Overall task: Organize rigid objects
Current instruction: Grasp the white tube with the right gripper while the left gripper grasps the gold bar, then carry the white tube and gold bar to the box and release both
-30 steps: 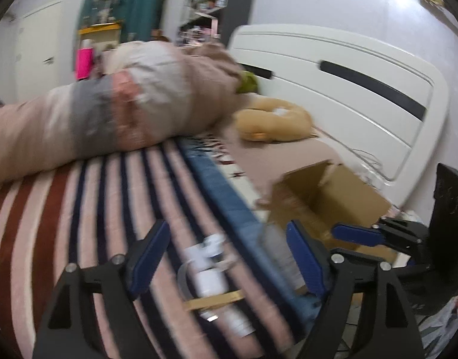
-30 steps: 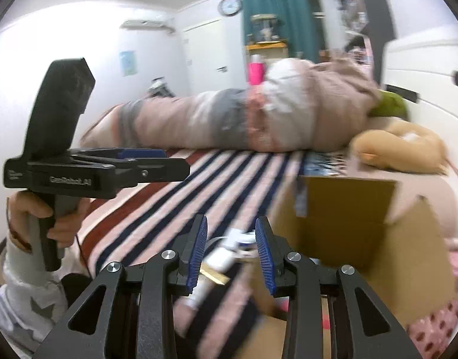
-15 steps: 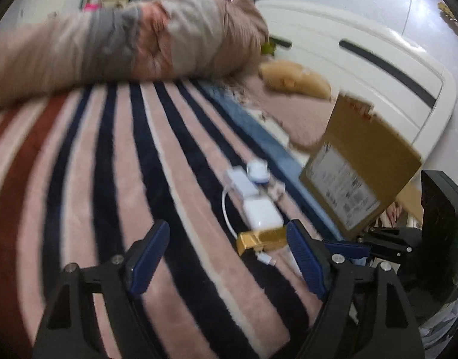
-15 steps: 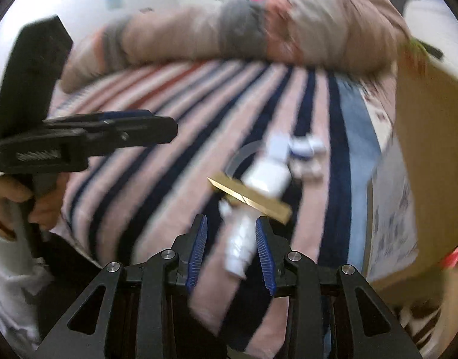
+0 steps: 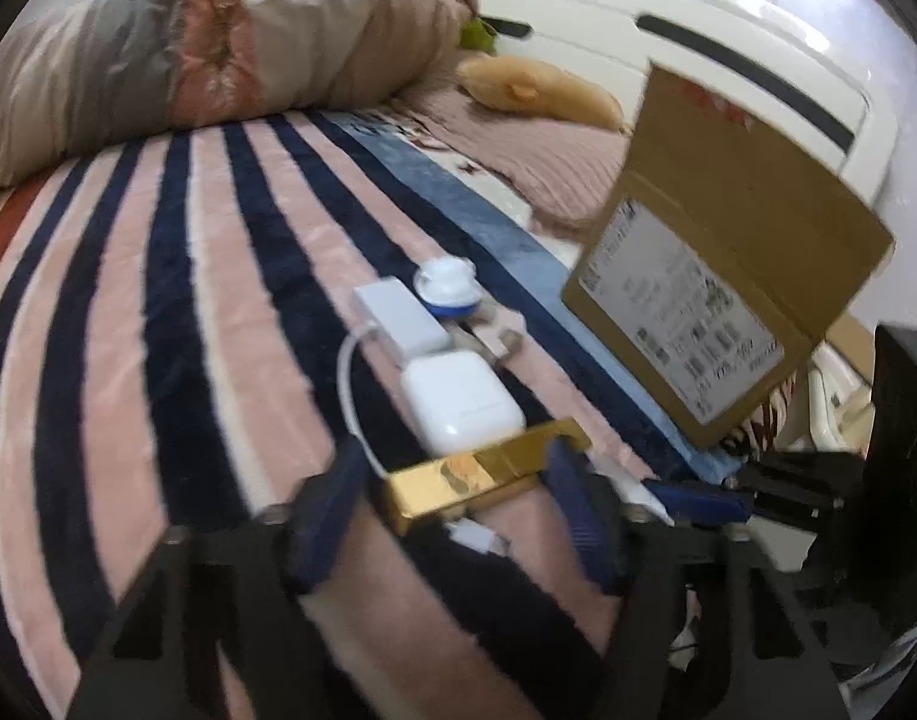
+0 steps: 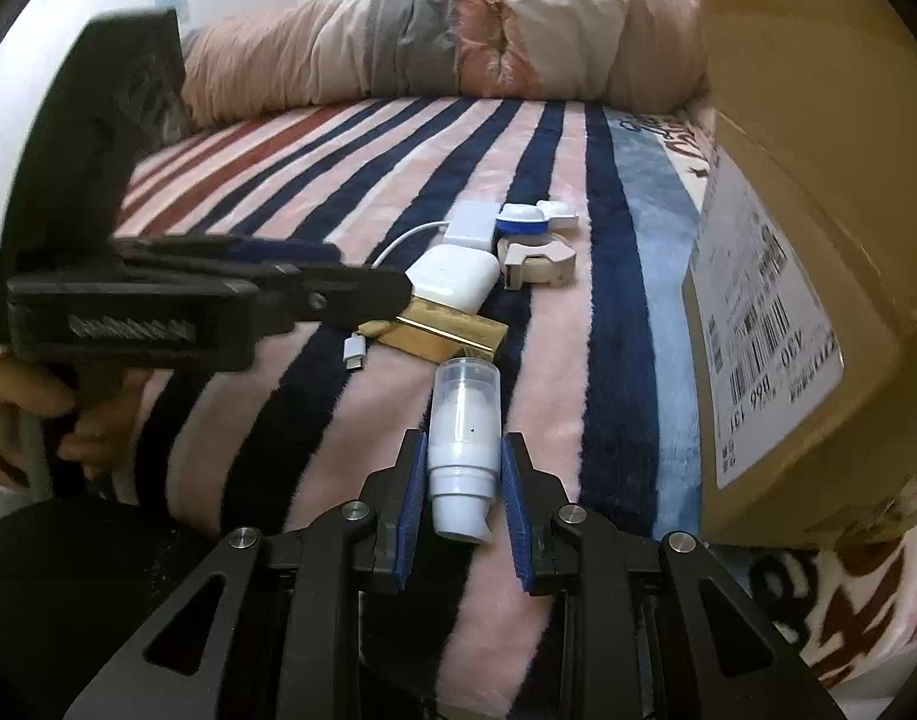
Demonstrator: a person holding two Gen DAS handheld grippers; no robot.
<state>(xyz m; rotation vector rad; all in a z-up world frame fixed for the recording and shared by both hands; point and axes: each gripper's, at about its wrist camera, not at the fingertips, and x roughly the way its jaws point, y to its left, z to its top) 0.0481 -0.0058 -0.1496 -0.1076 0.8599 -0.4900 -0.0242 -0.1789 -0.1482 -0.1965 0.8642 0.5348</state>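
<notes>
Left wrist view: the gold bar [image 5: 488,477] is seen lying on the striped blanket [image 5: 158,300] between the closing jaws of the left gripper [image 5: 452,498], its long ends towards the pads, which are not yet seen pressing. Set askew, it could be twisted out onto the white case [image 5: 461,402] touching it.

Right wrist view: the white pump bottle [image 6: 464,438] is pinched by the right gripper [image 6: 463,471]. Held at its narrow end, it could be squeezed out before the cardboard box [image 6: 818,240] alongside is reached.

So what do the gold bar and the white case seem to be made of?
Gold bar: probably foil wrap or polished metal, since it mirrors light sharply. White case: likely smooth glossy plastic, given its rounded corners and soft sheen. I cannot be sure of either.
</notes>
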